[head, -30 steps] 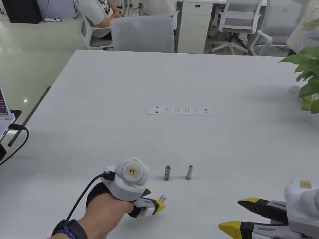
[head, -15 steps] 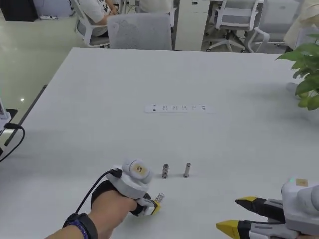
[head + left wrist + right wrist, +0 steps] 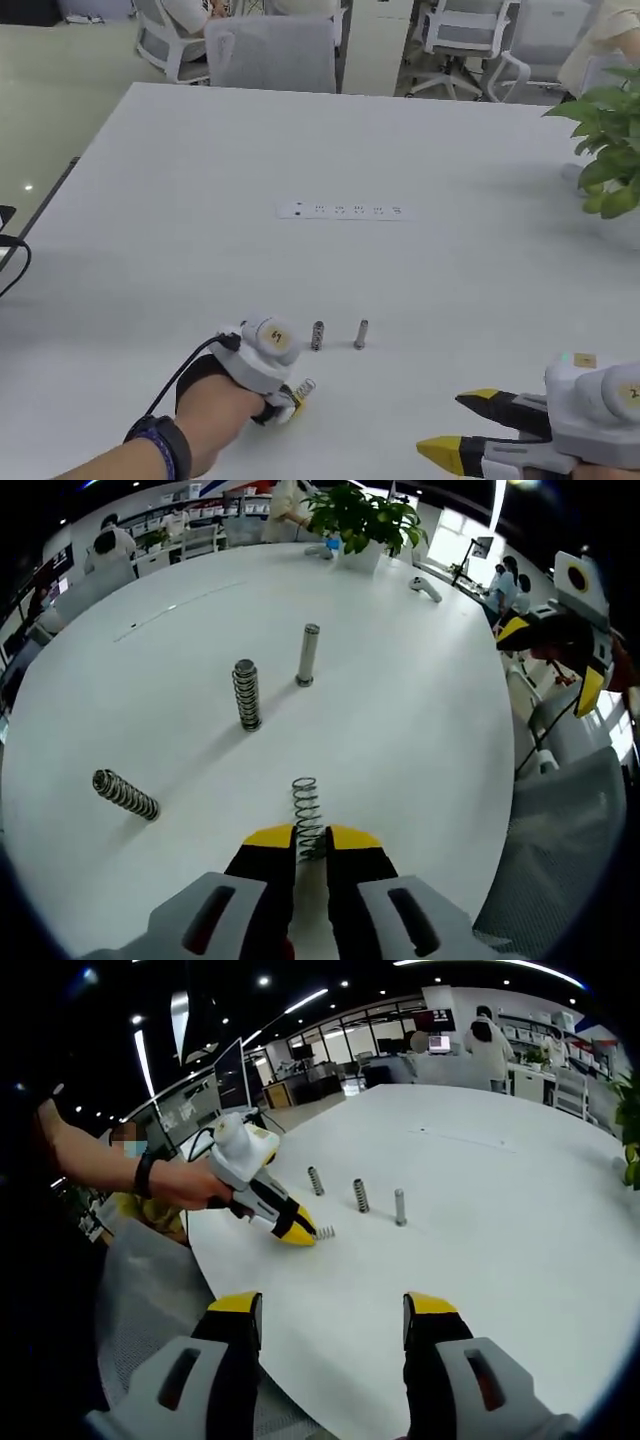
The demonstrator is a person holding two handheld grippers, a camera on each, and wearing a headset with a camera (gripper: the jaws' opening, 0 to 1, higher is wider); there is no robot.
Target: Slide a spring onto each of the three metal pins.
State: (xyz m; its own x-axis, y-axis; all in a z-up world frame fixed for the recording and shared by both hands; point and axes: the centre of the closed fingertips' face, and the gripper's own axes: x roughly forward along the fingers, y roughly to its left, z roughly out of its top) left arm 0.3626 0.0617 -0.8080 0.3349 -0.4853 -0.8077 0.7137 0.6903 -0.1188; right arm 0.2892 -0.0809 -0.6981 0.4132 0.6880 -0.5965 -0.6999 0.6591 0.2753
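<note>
Gripping one spring (image 3: 307,810) by its near end with the left gripper (image 3: 311,838), with fingers (image 3: 268,842) closed on the last few coils, leaving the rest free and pointing toward 12 o'clock, low over the surface (image 3: 430,710). Holding nothing with the right gripper (image 3: 333,1310), with fingers wide apart, well away at 4 o'clock in the head view.

Ahead, in the left gripper view: a bare pin (image 3: 307,654) at 12 o'clock, upright; a second pin (image 3: 246,694) at 11 o'clock, wearing a spring; a third pin (image 3: 125,794) at 9 o'clock, also wearing one and looking tilted there, though upright in the right gripper view. Only the bare pin left to fill, judging by this.

Could go wrong in several ways. Could lose the spring, because of a grip on only a few round, slippery coils between hard yellow tips. Could miss the pin top, because of the soft free end, ready to bend or wobble. Could push the bare pin over, being slim and tall; cannot tell if fixed to the surface. Could snag the second pin, just beside the bare one.

Thin bright steel wire in open coils for the spring; a smooth grey metal rod, round, for the pin; white, matt and flat for the surface.
</note>
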